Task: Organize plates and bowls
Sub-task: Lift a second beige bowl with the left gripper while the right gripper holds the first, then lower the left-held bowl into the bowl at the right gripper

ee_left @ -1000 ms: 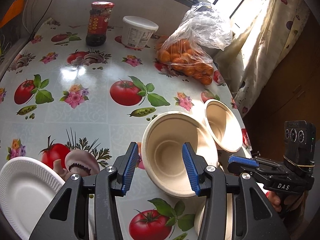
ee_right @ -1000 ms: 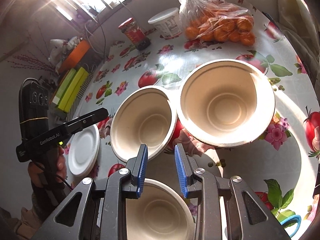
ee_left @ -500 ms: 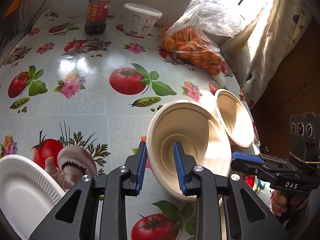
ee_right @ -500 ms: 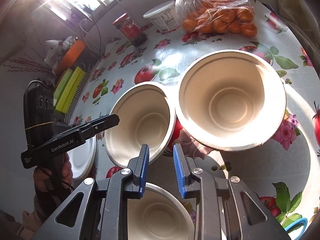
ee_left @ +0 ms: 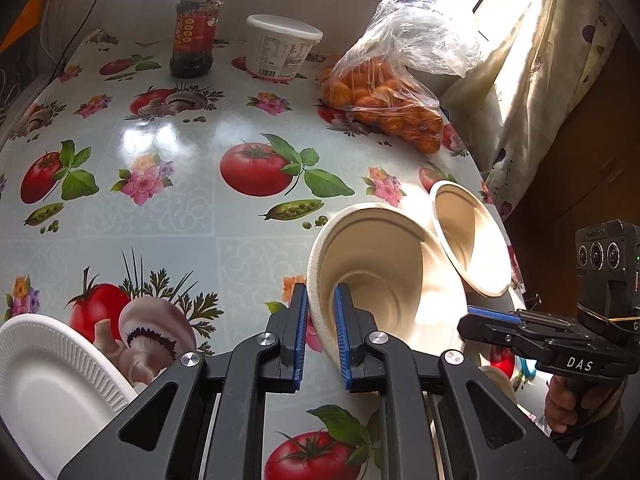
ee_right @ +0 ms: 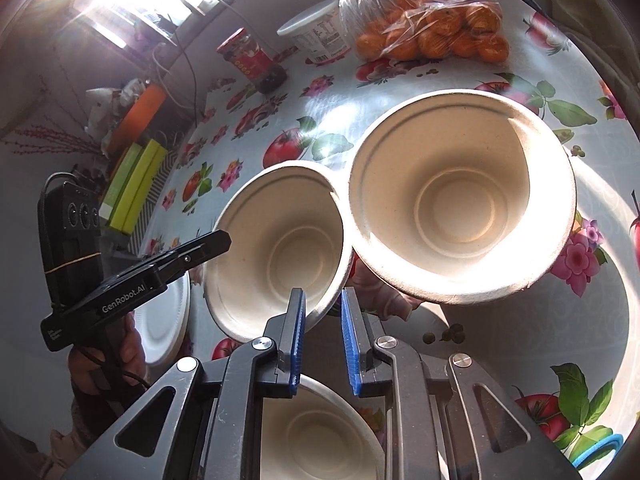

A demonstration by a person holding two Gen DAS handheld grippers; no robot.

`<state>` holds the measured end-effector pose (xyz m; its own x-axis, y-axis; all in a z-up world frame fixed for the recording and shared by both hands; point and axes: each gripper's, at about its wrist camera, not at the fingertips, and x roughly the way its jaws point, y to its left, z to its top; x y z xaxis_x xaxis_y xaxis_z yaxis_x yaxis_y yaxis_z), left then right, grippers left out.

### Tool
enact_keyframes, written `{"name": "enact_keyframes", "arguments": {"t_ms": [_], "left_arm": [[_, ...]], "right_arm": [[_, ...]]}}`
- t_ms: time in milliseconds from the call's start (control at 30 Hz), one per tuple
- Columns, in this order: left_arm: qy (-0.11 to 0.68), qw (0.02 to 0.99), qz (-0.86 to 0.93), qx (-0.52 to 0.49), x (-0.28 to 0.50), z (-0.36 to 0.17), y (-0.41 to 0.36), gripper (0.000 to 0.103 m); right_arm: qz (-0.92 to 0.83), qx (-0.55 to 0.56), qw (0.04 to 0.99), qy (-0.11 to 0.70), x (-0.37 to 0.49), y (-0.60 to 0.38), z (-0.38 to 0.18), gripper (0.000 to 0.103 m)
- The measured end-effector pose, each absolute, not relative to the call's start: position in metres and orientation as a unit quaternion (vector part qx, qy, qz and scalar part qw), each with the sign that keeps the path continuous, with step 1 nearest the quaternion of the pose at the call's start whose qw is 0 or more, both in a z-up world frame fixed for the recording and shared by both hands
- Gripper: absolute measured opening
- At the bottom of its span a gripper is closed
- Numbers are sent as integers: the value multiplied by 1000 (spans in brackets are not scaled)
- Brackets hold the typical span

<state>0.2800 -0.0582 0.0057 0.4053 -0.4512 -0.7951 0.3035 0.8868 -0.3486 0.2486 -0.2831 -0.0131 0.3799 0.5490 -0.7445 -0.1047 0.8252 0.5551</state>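
Note:
My left gripper (ee_left: 321,334) is shut on the near rim of a beige paper bowl (ee_left: 384,280), which tilts up off the table. This bowl shows in the right wrist view (ee_right: 280,248) too, with the left gripper (ee_right: 216,242) at its left rim. A second beige bowl (ee_left: 470,240) stands beside it to the right, large in the right wrist view (ee_right: 460,200). My right gripper (ee_right: 323,344) has its blue pads slightly apart, empty, just in front of the held bowl. A third beige bowl (ee_right: 316,436) lies below it. A white foam plate (ee_left: 44,384) lies at lower left.
A sauce jar (ee_left: 198,32), a white tub (ee_left: 282,46) and a bag of oranges (ee_left: 384,96) stand at the table's far side. The table edge and a curtain (ee_left: 532,80) are to the right. Green boxes (ee_right: 136,184) lie beyond the table's left side.
My left gripper has closed from wide open onto the bowl's rim, and the bowl has tipped up. My right gripper has stayed nearly still.

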Motion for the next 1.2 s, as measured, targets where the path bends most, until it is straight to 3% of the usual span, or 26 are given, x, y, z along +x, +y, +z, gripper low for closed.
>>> {"name": "enact_keyframes", "arguments": {"t_ms": [1200], "left_arm": [[460, 852, -245, -48, 216, 53, -66, 14]], "right_arm": [[224, 215, 831, 462, 180, -298, 33, 18]]}}
